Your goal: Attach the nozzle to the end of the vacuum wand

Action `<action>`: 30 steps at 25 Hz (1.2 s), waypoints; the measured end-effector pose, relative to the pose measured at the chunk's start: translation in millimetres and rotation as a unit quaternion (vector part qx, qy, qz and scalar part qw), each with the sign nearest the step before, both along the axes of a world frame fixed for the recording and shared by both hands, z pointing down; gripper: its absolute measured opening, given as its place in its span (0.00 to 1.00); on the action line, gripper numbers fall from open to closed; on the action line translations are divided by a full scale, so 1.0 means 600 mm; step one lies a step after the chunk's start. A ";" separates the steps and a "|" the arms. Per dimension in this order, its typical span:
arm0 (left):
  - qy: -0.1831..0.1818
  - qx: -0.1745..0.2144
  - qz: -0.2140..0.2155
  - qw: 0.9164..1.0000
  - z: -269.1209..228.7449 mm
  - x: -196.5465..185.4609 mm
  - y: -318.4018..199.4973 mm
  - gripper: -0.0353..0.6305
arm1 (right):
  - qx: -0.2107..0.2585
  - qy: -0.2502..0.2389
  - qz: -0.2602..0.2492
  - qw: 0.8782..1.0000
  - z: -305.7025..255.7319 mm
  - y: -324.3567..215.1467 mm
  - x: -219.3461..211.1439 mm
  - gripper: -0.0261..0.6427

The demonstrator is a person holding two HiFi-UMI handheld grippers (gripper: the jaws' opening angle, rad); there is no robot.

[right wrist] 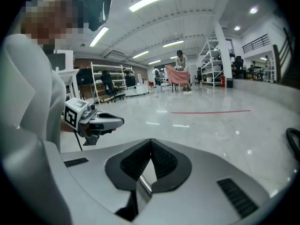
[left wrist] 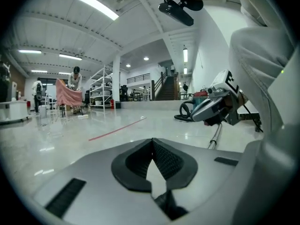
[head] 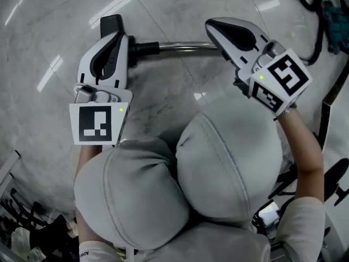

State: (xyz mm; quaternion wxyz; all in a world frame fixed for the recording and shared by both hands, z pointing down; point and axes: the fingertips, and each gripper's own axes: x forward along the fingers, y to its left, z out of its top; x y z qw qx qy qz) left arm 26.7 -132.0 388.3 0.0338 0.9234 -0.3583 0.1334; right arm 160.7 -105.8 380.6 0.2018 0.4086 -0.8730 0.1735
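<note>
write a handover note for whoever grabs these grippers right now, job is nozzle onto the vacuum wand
Left gripper: shut on the black nozzle.
Right gripper: shut on the far end of the chrome wand.
Where: the wand runs straight between the two grippers, both held up off the floor.
Done: nozzle and wand meet end to end and look joined.
Left: the pictures cannot show whether the nozzle is fully seated. I'd press the two together to check before letting go.
</note>
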 end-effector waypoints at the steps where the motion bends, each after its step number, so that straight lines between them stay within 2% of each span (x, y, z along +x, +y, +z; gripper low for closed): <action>1: 0.003 0.003 -0.018 1.000 -0.006 -0.008 -0.012 0.07 | 0.016 -0.016 -0.001 1.000 -0.004 -0.016 -0.018 0.05; 5: 0.021 0.002 -0.053 0.998 -0.011 -0.023 -0.038 0.07 | 0.049 -0.050 0.014 0.997 -0.011 -0.047 -0.074 0.05; 9: 0.032 -0.003 -0.082 0.996 -0.020 -0.038 -0.038 0.07 | 0.057 -0.086 0.056 0.993 -0.025 -0.060 -0.080 0.05; 15: 0.045 -0.026 -0.142 0.988 0.002 -0.075 -0.072 0.07 | 0.065 -0.085 0.093 0.990 -0.021 -0.097 -0.073 0.05; 18: 0.031 -0.010 -0.152 0.988 -0.022 -0.085 -0.103 0.07 | 0.066 -0.083 0.096 0.990 -0.037 -0.125 -0.079 0.05; 21: 0.025 0.029 -0.157 0.987 -0.092 -0.093 -0.152 0.07 | 0.089 -0.078 0.082 0.990 -0.092 -0.167 -0.098 0.05; 26: 0.037 0.112 -0.198 0.973 -0.277 -0.110 -0.245 0.07 | 0.183 -0.028 0.047 0.982 -0.239 -0.247 -0.123 0.05; 28: 0.036 0.128 -0.196 0.972 -0.346 -0.107 -0.260 0.07 | 0.193 -0.045 0.057 0.979 -0.304 -0.265 -0.128 0.05; 30: 0.041 0.119 -0.200 0.972 -0.405 -0.101 -0.273 0.07 | 0.203 -0.067 0.076 0.974 -0.370 -0.278 -0.132 0.05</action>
